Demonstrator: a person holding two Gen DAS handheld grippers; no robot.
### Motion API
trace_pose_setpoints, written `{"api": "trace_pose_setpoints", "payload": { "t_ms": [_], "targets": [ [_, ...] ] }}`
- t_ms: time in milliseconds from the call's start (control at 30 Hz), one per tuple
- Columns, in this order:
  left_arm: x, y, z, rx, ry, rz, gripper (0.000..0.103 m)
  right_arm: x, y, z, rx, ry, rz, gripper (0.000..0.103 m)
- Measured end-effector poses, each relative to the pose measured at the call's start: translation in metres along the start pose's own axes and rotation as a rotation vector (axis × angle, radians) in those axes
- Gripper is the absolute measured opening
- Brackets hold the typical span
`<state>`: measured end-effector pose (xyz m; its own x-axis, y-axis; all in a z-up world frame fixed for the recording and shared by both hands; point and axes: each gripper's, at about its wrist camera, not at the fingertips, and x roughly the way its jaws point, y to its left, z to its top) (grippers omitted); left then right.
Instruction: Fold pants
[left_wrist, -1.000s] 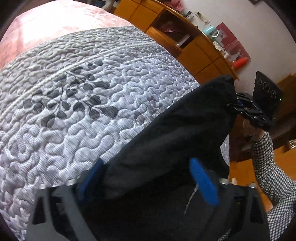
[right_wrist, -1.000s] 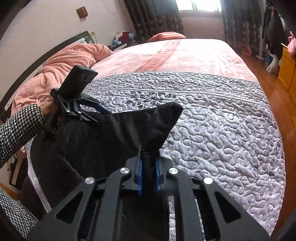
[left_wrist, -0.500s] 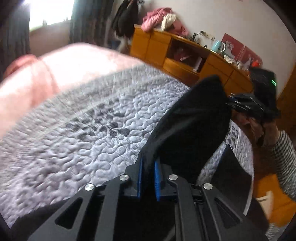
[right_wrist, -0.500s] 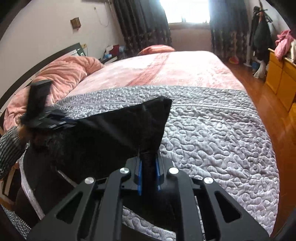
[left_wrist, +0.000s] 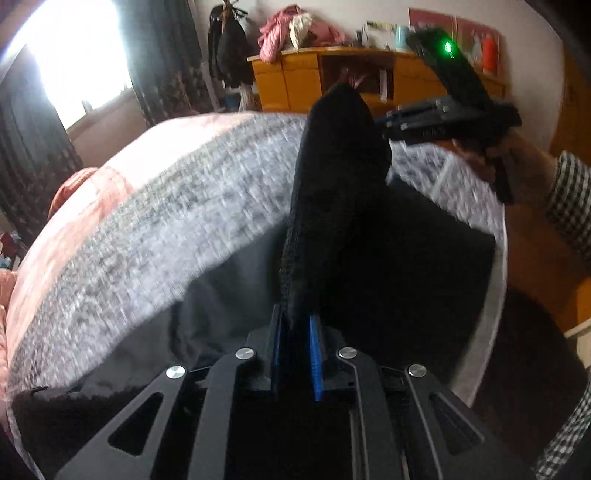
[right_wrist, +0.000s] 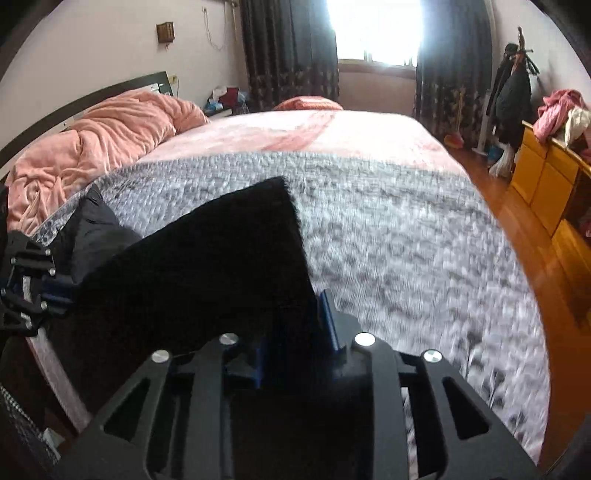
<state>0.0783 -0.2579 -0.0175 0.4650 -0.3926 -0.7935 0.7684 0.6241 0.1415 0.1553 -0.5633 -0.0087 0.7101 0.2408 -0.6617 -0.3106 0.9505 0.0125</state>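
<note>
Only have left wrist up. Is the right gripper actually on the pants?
Observer: Looks so. In the right wrist view the pants fill the gap between the right gripper's blue pads.
Operator: Anything on the bed beyond it?
Observer: A pink duvet is bunched by the headboard, apart from the pants.
Operator: How does the fabric run from that side?
Observer: It spans from the left gripper at the frame's left edge across to the right one, with one corner sticking up over the grey quilt.
</note>
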Motion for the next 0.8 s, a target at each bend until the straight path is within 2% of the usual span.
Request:
{"api": "trace_pose_setpoints", "payload": {
  "t_ms": [100, 200, 233, 300, 333, 400, 467, 500, 567, 600, 667, 700, 733, 800],
  "targets": [
    [0.005, -0.020, -0.025, -0.054, 0.050, -0.026, 0.015, -0.006, 0.003, -0.031, 0.039, 0.044, 0.040, 0.027],
    [0.009, -0.037, -0.043, -0.090, 0.076, -0.015, 0.015, -0.010, 0.008, -0.058, 0.037, 0.108, 0.029, 0.027],
    [0.011, -0.041, -0.048, -0.098, 0.089, -0.032, 0.013, -0.012, 0.012, -0.066, 0.042, 0.125, 0.026, 0.027],
    [0.020, -0.049, -0.054, -0.148, 0.140, -0.187, 0.013, -0.012, 0.012, -0.083, 0.064, 0.165, 0.019, 0.027],
    [0.024, -0.057, -0.057, -0.150, 0.152, -0.199, 0.013, -0.012, 0.010, -0.092, 0.082, 0.188, 0.014, 0.029],
    [0.028, -0.077, -0.061, -0.079, 0.148, -0.164, 0.013, -0.014, 0.003, -0.109, 0.138, 0.214, 0.003, 0.032],
    [0.027, -0.085, -0.061, -0.055, 0.131, -0.149, 0.013, -0.017, -0.008, -0.121, 0.202, 0.233, 0.008, 0.036],
    [0.027, -0.085, -0.060, -0.063, 0.126, -0.147, 0.013, -0.020, -0.013, -0.127, 0.236, 0.241, 0.001, 0.039],
    [0.024, -0.075, -0.056, -0.122, 0.121, -0.149, 0.016, -0.030, -0.023, -0.132, 0.292, 0.240, -0.006, 0.049],
    [0.022, -0.072, -0.055, -0.141, 0.115, -0.142, 0.019, -0.035, -0.025, -0.134, 0.319, 0.235, -0.004, 0.054],
    [0.012, -0.058, -0.050, -0.195, 0.089, -0.137, 0.034, -0.050, -0.028, -0.131, 0.378, 0.184, 0.034, 0.067],
    [0.007, -0.051, -0.050, -0.216, 0.080, -0.134, 0.056, -0.054, -0.027, -0.129, 0.403, 0.167, 0.060, 0.070],
    [0.002, -0.043, -0.046, -0.249, 0.066, -0.125, 0.067, -0.057, -0.027, -0.125, 0.436, 0.151, 0.101, 0.072],
    [-0.005, -0.029, -0.042, -0.293, 0.056, -0.120, 0.069, -0.055, -0.026, -0.116, 0.476, 0.141, 0.140, 0.074]
  ]
}}
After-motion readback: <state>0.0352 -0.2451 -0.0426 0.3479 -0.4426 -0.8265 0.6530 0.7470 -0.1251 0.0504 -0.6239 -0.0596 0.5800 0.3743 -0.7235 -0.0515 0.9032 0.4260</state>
